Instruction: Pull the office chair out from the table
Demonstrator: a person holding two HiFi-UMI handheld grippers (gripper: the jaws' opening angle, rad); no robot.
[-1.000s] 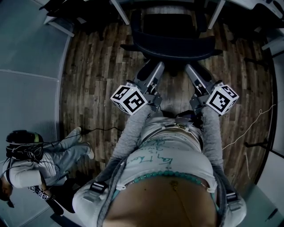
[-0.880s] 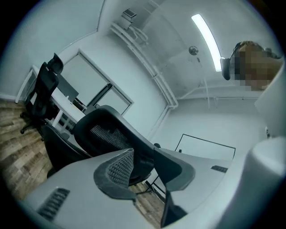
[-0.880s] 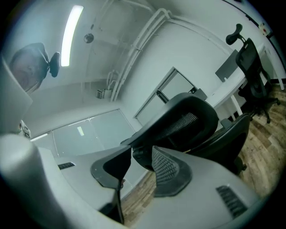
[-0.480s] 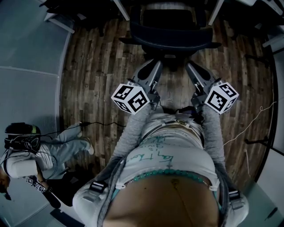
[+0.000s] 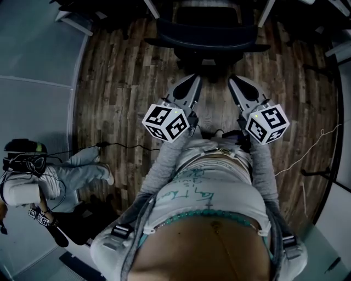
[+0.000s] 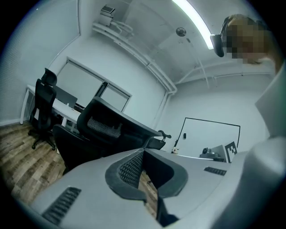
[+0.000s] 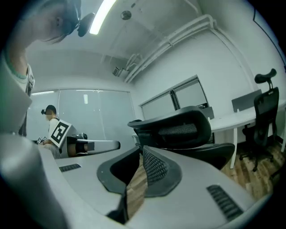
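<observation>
Left gripper (image 5: 189,82) is found with jaws together, nothing held. The office chair (image 5: 207,34) is seen ahead at the table (image 5: 265,12), clear of both tools. Right gripper (image 5: 237,83) jaws, just closing, are met and empty

Office chair (image 5: 208,37) ahead, apparently ungripped

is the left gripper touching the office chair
Apart. In the head view the left gripper ends short of the office chair, with floor showing between them.
</observation>
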